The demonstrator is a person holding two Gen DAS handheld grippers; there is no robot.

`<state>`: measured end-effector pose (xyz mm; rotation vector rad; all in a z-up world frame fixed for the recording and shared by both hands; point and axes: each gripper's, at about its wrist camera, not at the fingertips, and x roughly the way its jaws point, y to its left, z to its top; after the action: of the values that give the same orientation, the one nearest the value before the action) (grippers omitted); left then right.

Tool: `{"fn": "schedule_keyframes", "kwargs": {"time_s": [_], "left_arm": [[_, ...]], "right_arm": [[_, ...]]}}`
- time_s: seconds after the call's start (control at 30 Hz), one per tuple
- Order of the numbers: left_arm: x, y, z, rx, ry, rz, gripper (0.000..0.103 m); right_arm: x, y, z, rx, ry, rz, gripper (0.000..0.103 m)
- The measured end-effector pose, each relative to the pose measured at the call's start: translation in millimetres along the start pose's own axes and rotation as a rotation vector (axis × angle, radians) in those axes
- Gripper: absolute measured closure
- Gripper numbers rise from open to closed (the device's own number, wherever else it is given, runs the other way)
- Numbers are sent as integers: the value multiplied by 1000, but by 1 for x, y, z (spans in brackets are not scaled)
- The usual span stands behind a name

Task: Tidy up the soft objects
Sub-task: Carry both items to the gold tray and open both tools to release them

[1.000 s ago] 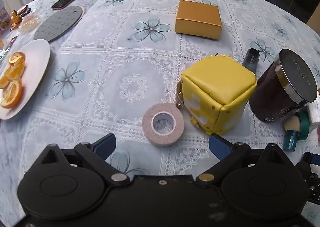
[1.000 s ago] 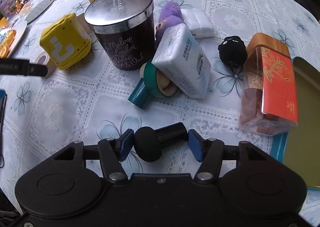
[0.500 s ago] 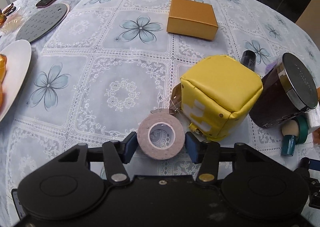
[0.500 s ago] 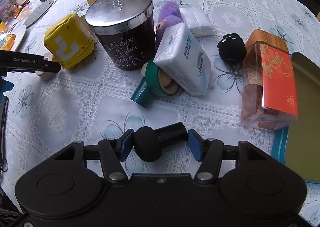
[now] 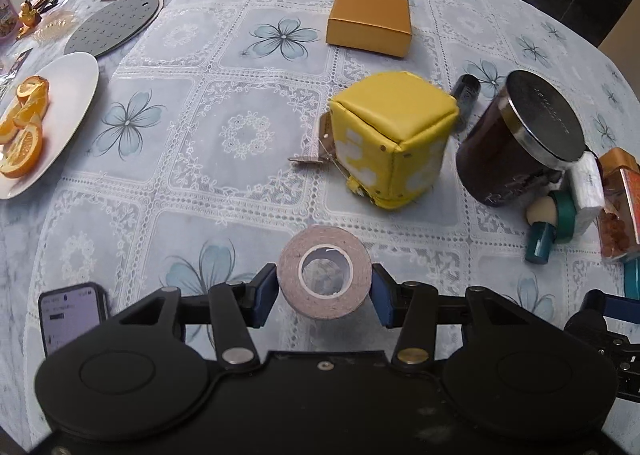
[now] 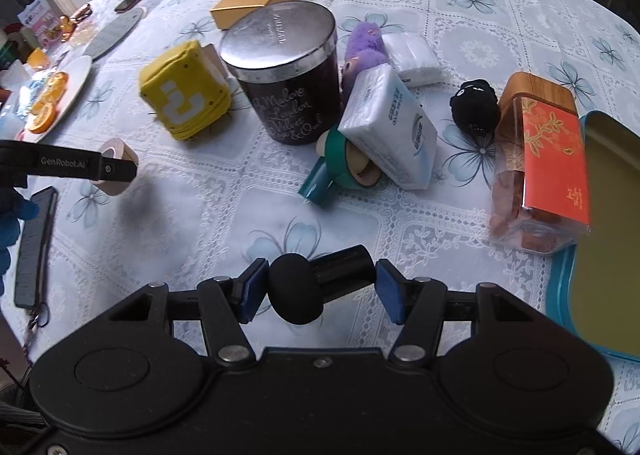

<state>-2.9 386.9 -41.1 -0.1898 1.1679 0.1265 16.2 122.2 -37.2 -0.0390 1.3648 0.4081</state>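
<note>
A roll of tape (image 5: pixel 324 278) sits clamped between the blue pads of the left gripper (image 5: pixel 324 289), whose jaws have just closed on it, the roll raised clear of the lace tablecloth (image 5: pixel 240 135). Ahead and to the right of it stands a yellow plush cube (image 5: pixel 394 139), with a dark lidded jar (image 5: pixel 516 135) further right. The right gripper (image 6: pixel 318 287) grips a black foam-tipped microphone (image 6: pixel 316 285) crosswise; beyond it lie a tissue pack (image 6: pixel 390 133) and a black plush toy (image 6: pixel 474 109).
</note>
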Motion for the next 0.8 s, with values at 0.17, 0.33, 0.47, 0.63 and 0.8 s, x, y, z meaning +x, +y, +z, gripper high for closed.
{"fn": "schedule_keyframes", "kwargs": {"time_s": [0.17, 0.33, 0.47, 0.63, 0.8], "left_arm": [[-25, -49, -19, 22, -3, 33, 57], [-43, -122, -29, 63, 2, -10, 57], [-51, -194, -34, 130, -10, -57, 57], [-49, -284, -33, 220, -21, -117, 57], [-46, -356, -29, 278, -47, -143, 57]], "right_arm": [[-30, -16, -9, -52, -54, 44, 47], [-74, -67, -17, -3, -122, 38, 47], [-106, -120, -27, 76, -175, -16, 47], [-133, -190, -45, 217, -223, -107, 47], [-147, -243, -60, 288, -240, -188, 47]]}}
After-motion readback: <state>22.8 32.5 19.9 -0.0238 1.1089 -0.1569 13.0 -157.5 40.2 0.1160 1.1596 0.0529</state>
